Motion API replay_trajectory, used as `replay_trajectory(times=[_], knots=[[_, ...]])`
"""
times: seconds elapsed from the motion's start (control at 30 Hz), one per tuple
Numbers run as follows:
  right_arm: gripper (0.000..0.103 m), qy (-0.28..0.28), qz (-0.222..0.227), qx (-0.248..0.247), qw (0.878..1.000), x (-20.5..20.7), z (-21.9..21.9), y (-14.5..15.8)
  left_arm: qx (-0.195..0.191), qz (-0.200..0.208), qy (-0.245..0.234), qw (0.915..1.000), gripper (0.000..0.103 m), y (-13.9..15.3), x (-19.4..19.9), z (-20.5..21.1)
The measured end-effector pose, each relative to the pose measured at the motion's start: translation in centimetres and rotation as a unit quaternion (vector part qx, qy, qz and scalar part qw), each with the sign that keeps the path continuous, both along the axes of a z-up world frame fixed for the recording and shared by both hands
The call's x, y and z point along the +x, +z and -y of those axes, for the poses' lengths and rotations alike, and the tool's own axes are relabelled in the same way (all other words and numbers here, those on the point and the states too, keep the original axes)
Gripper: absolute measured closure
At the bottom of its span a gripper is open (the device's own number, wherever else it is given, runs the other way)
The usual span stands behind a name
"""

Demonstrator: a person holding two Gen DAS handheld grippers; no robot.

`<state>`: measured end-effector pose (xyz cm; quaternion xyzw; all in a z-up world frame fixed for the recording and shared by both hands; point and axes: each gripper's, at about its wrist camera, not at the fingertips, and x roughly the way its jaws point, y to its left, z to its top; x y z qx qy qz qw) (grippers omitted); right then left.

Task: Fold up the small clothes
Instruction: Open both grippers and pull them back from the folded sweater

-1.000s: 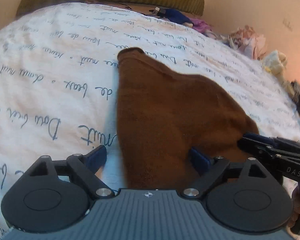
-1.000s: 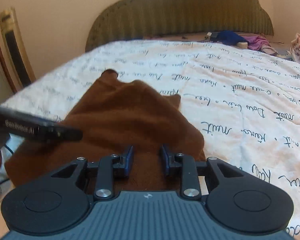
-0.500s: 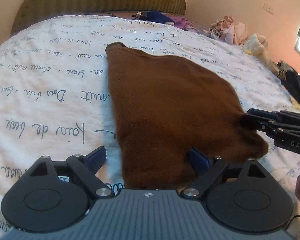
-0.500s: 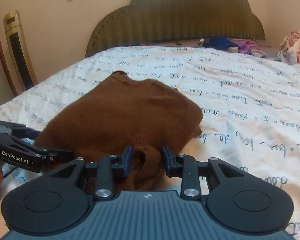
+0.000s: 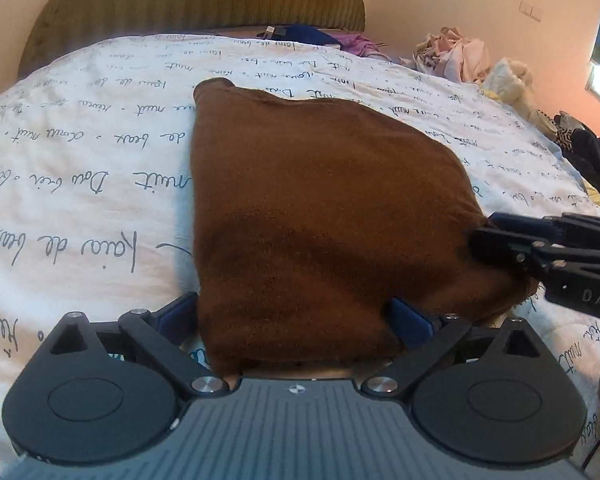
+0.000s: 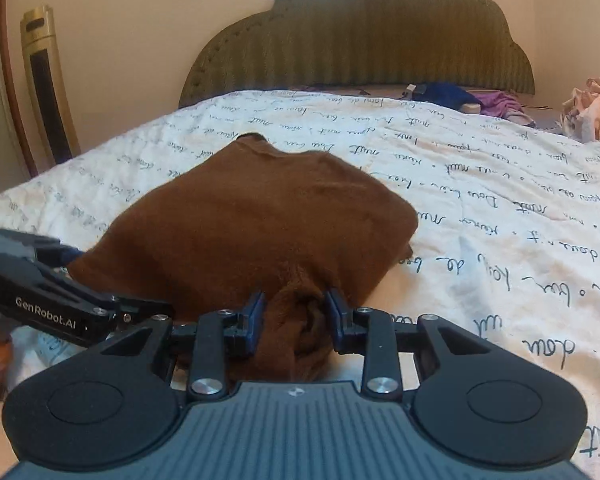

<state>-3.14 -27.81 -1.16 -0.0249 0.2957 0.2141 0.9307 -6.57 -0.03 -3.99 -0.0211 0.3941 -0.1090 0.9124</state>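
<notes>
I have the brown garment (image 5: 316, 216) folded once on the bed (image 5: 80, 160), my right tool (image 6: 294, 312) clenched on its bunched near edge, my left tool (image 5: 294, 316) just released wide around its near corner, so further folds remain.

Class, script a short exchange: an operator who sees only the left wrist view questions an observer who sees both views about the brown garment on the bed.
Operator: I see the right gripper side-on at the edge of the brown garment. Is it gripping?
Observer: Yes. In the right wrist view its blue pads clamp a bunched fold of the garment.
Operator: What stands off the bed's left side, outside my picture?
Observer: What looks like a gold tower fan, upright against the wall.
</notes>
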Motion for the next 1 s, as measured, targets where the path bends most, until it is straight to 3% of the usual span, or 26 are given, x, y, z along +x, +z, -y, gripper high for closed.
replay_trajectory(times=[0.13,0.2,0.27,0.37,0.73,0.83,1.0], knots=[[0.07,-0.009,0.019,0.0,1.0,-1.3,-0.1,0.6,0.001,-0.004,0.006,1.0,0.002,0.1,0.0,0.0],[0.07,-0.006,-0.006,-0.021,1.0,-1.0,-0.8,-0.8,0.005,0.0,0.004,1.0,0.001,0.1,-0.1,0.1],[0.057,-0.008,-0.014,-0.035,0.999,-0.7,-1.0,-2.6,0.007,-0.001,0.004,1.0,0.0,0.1,-0.2,0.1],[0.04,-0.036,-0.035,-0.003,0.999,-0.5,0.3,-2.2,0.007,-0.003,0.006,1.0,0.0,0.2,-0.3,0.0],[0.033,-0.068,-0.041,0.02,0.997,-4.1,-0.1,0.4,0.008,-0.012,0.013,0.9998,0.0,0.6,-0.6,-0.2],[0.018,-0.071,-0.053,0.018,0.996,-5.6,-1.1,0.3,0.014,-0.013,0.019,0.9996,0.0,1.3,-2.0,-0.7],[0.018,-0.102,-0.063,0.004,0.993,-7.5,-2.7,-1.0,0.038,-0.028,0.032,0.9984,0.0,1.6,-5.1,-2.2]])
